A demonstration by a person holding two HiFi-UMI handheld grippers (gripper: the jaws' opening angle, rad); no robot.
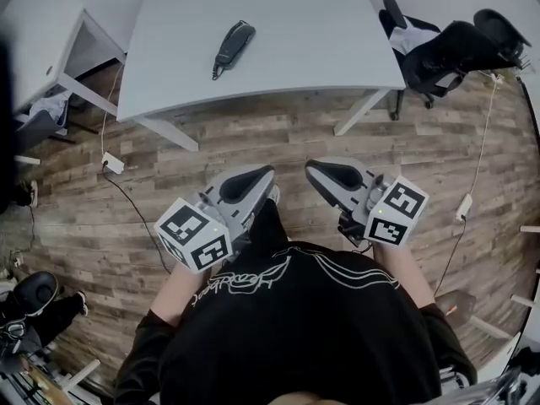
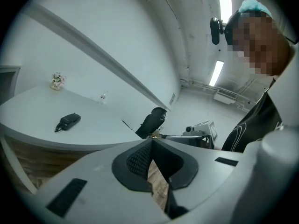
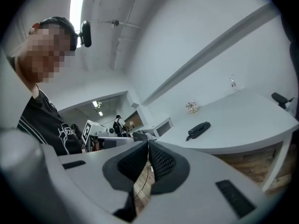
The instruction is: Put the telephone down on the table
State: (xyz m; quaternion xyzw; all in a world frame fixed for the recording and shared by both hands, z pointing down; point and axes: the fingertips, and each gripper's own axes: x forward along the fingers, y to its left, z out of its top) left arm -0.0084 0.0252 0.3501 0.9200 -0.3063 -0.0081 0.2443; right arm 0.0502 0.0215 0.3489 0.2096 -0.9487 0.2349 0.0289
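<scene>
The black telephone (image 1: pixel 234 45) lies flat on the white table (image 1: pixel 321 24), its cord curled beside it and no gripper touching it. It also shows in the left gripper view as the telephone (image 2: pixel 68 121) and in the right gripper view as the telephone (image 3: pixel 198 129). My left gripper (image 1: pixel 251 182) is held low in front of my body, well short of the table, shut with nothing between its pads (image 2: pixel 138 158). My right gripper (image 1: pixel 327 175) hangs beside it, likewise shut and empty, its tips (image 3: pixel 148 143) touching.
A black office chair (image 1: pixel 456 49) stands at the table's right end. A second white desk (image 1: pixel 42 49) is at the left. A white adapter (image 1: pixel 112 163) with its cable and a power strip (image 1: pixel 464 207) lie on the wooden floor. A small flower ornament (image 2: pixel 57 80) stands on the table's far side.
</scene>
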